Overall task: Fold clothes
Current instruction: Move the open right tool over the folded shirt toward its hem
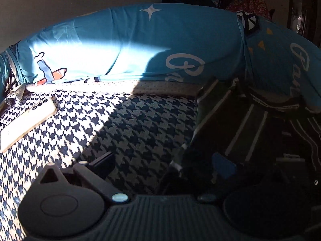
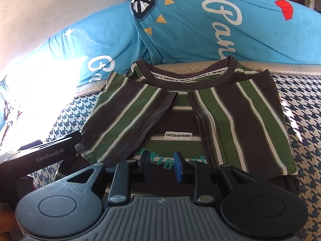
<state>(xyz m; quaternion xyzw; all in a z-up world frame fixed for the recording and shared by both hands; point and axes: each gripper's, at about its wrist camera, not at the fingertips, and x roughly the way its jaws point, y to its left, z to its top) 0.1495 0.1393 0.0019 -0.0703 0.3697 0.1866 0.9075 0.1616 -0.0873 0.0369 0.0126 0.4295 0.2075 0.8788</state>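
A green, brown and white striped T-shirt (image 2: 230, 110) lies on the houndstooth bed cover (image 2: 301, 104), collar away from me, both sides folded in over the middle. My right gripper (image 2: 162, 165) is open and empty, low over the shirt's near hem, blue pads apart. My left gripper (image 1: 162, 162) is open, one finger over the houndstooth cover (image 1: 120, 124), the other at the shirt's left edge (image 1: 230, 124) in deep shadow. The left gripper's body also shows at the left of the right wrist view (image 2: 50, 150).
Two blue printed pillows (image 2: 220, 26) lie along the wall behind the shirt. A white phone (image 1: 26, 122) rests on the cover at the left. Strong sunlight falls on the left part of the bed.
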